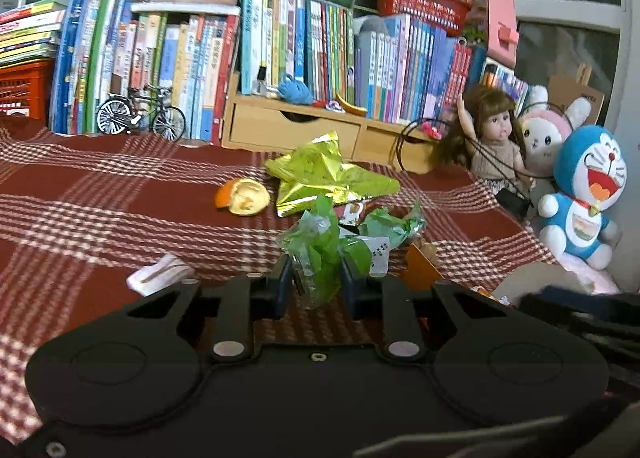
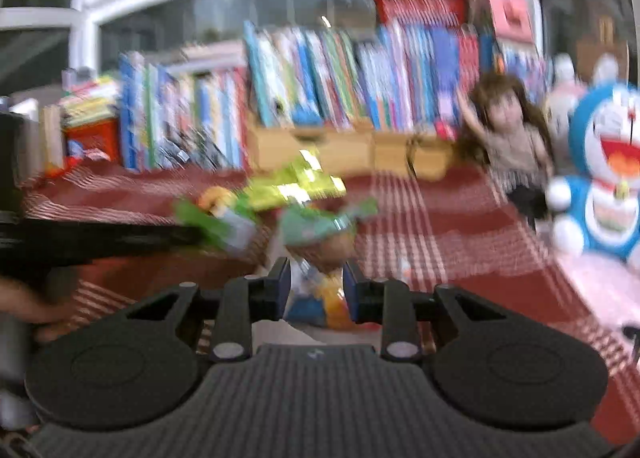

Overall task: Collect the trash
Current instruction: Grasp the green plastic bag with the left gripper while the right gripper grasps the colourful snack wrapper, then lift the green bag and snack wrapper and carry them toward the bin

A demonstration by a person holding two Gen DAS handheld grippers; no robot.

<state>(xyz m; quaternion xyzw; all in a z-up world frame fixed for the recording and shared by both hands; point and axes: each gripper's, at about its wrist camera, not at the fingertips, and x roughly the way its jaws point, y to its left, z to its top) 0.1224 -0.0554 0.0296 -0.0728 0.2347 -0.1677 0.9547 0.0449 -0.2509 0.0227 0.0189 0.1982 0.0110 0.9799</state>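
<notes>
A red checked cloth (image 1: 100,193) is spread over the surface, backed by a row of books (image 1: 280,41) and closed on the right by a blue plush toy (image 1: 580,193) and a doll (image 1: 492,133). Open cloth is seen to the left and near side; the right edge is crowded. A gold foil bag (image 1: 328,173) lies mid-cloth, long axis running left to right, straight ahead of the left gripper (image 1: 316,282) and beyond it. An orange peel (image 1: 244,197) is set just left of the foil. A green wrapper (image 1: 320,250) is pinched between the narrowly parted jaws of the left gripper. A white scrap (image 1: 156,274) lies near, to its left. The right gripper (image 2: 316,282) is blurred; a colourful wrapper (image 2: 320,290) appears caught between its near-closed jaws. The left gripper is judged nearer the foil and peel.
</notes>
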